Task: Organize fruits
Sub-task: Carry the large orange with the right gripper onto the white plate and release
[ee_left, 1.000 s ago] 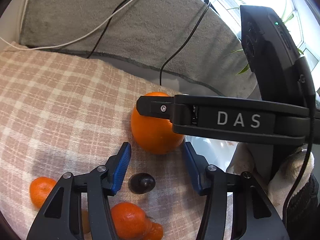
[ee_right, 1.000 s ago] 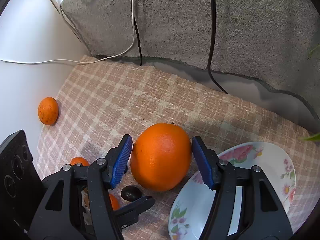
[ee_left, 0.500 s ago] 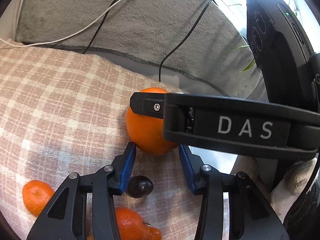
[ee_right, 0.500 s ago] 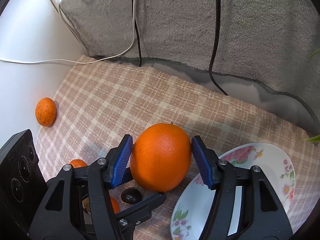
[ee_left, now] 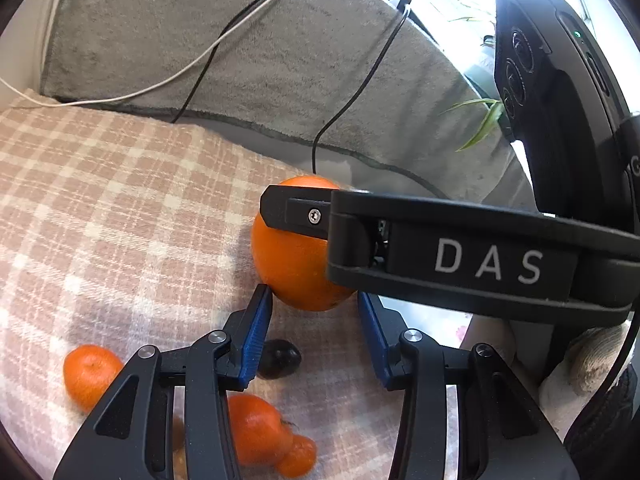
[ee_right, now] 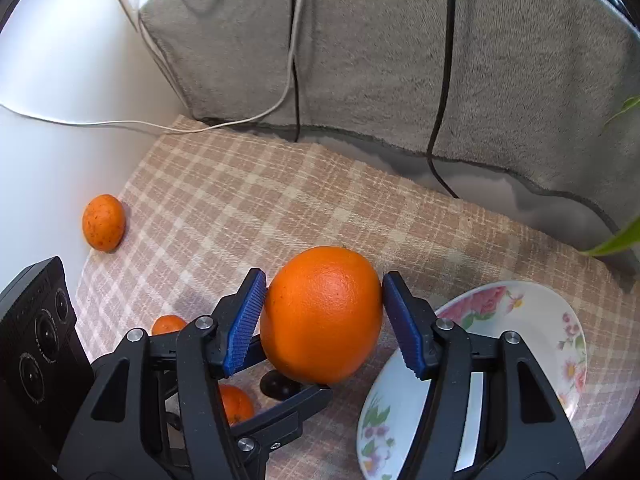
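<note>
A large orange hangs just above the checked cloth, with my right gripper shut on it, both blue pads against its sides. In the left wrist view this orange shows behind the right gripper's black finger. My left gripper stands open low over the cloth, just in front of the orange. A small dark fruit lies on the cloth close by its left pad, with no pad pressing on it. That dark fruit also shows under the orange, beside a left finger.
A flowered plate sits right of the orange. Small mandarins lie on the cloth, and one mandarin rests by the white wall. A grey towel with cables runs along the back. A gloved hand holds the right gripper.
My left gripper's jaws have narrowed and it has edged forward, so the dark fruit now sits by its left pad. The right gripper keeps its hold on the orange.
</note>
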{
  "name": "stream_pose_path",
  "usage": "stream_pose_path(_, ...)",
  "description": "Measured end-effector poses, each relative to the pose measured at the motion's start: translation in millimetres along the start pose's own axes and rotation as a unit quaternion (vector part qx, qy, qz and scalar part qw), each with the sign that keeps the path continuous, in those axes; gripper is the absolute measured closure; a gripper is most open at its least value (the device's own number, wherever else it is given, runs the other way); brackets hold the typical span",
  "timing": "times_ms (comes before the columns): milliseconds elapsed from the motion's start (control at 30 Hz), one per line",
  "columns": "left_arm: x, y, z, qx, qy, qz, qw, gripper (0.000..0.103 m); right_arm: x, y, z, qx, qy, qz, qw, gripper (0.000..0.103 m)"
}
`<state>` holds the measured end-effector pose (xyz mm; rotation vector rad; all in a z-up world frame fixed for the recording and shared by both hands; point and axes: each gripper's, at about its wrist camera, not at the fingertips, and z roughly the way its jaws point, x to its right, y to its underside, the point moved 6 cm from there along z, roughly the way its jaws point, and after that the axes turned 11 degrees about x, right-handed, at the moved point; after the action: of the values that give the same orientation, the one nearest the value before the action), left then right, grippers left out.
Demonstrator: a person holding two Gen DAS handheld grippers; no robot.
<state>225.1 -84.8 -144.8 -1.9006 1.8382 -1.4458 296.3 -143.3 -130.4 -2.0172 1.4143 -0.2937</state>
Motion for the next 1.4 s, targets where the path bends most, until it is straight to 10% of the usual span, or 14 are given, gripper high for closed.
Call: stream_pose_path(1400,126.7,54.9,-36.8,-0.011,0.061,0.106,0.9925,0.068,80.8,70.2,-122.1,0.088,0.034,0.083,0.992,0.04)
